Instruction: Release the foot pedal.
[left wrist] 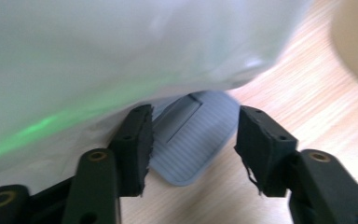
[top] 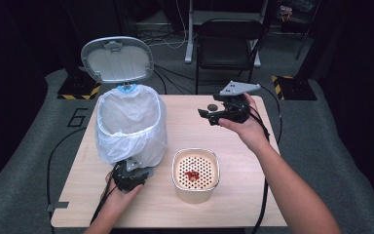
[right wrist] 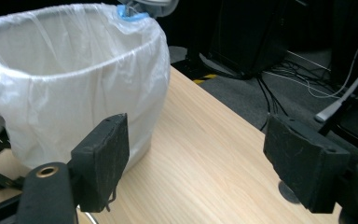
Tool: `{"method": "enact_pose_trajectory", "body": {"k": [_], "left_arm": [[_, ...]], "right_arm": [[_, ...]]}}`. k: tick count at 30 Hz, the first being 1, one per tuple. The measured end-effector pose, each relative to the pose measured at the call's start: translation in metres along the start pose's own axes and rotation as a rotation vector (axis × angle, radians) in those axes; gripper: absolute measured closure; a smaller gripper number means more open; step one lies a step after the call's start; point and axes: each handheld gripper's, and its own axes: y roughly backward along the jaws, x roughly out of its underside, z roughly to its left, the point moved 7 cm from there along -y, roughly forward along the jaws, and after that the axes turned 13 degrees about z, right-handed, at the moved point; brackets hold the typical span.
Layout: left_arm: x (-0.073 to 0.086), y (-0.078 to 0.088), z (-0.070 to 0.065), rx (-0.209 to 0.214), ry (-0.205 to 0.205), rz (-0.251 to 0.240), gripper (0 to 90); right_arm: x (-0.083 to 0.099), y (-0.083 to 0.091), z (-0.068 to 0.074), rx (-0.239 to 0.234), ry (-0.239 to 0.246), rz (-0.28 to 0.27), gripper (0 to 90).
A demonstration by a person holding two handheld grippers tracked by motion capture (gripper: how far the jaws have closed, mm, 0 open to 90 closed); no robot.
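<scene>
A pedal bin (top: 130,122) lined with a white plastic bag stands at the table's left, its grey lid (top: 117,59) raised. My left gripper (top: 130,176) sits low at the bin's front base. In the left gripper view its jaws (left wrist: 193,128) stand open on either side of the grey ribbed pedal (left wrist: 191,140), with the pads apart from it. My right gripper (top: 209,115) hovers over the far middle of the table, pointing left toward the bin (right wrist: 70,88). It (right wrist: 198,154) is open with nothing between its fingers.
A beige container (top: 195,191) with a perforated insert and red scraps (top: 191,175) stands near the front middle of the wooden table (top: 238,161). A small dark disc (top: 213,107) lies by the right gripper. A black chair (top: 226,44) stands behind the table.
</scene>
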Motion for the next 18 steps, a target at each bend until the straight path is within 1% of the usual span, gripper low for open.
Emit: {"method": "enact_pose_trajectory", "body": {"k": [2,3,4,5,6,8,9,10,12,13,15,16,17,18], "left_arm": [[-0.002,0.007,-0.003,0.038,0.016,0.006,43.1],[-0.002,0.009,-0.005,0.058,0.044,0.002,42.0],[-0.001,0.015,-0.002,0.054,-0.023,0.01,41.4],[0.001,0.019,-0.003,0.053,-0.024,0.003,41.3],[0.004,0.023,-0.003,0.066,-0.027,0.004,40.8],[0.01,0.03,-0.005,0.122,-0.022,-0.007,40.4],[0.013,0.033,-0.003,0.13,-0.025,-0.017,40.4],[0.016,0.035,-0.003,0.138,-0.018,-0.024,40.3],[0.023,0.039,-0.002,0.16,-0.011,-0.025,40.2],[0.027,0.041,-0.001,0.163,-0.008,-0.024,39.7],[0.033,0.045,-0.001,0.173,0.038,-0.026,39.7],[0.036,0.046,0.002,0.178,0.038,-0.025,39.7],[0.038,0.047,0.008,0.161,-0.003,-0.026,39.6],[0.04,0.047,0.012,0.157,0.0,-0.03,39.5]], "right_arm": [[0.008,0.004,-0.002,0.006,-0.006,0.008,22.2],[0.012,0.006,-0.004,0.012,-0.007,0.008,22.2],[0.016,0.008,-0.005,0.02,-0.008,0.011,22.2],[0.021,0.01,-0.007,0.026,-0.011,0.011,22.3],[0.025,0.012,-0.008,0.029,-0.022,0.013,22.4],[0.035,0.015,-0.011,0.041,-0.035,0.021,22.5],[0.041,0.016,-0.011,0.043,-0.047,0.031,22.5],[0.047,0.018,-0.012,0.048,-0.048,0.038,22.5],[0.059,0.019,-0.013,0.059,-0.055,0.047,22.7],[0.064,0.02,-0.013,0.067,-0.051,0.053,23.0],[0.075,0.021,-0.012,0.072,-0.058,0.058,23.1],[0.08,0.022,-0.012,0.068,-0.061,0.055,23.2],[0.085,0.022,-0.01,0.062,-0.076,0.058,23.5],[0.09,0.022,-0.01,0.061,-0.077,0.059,24.2]]}}
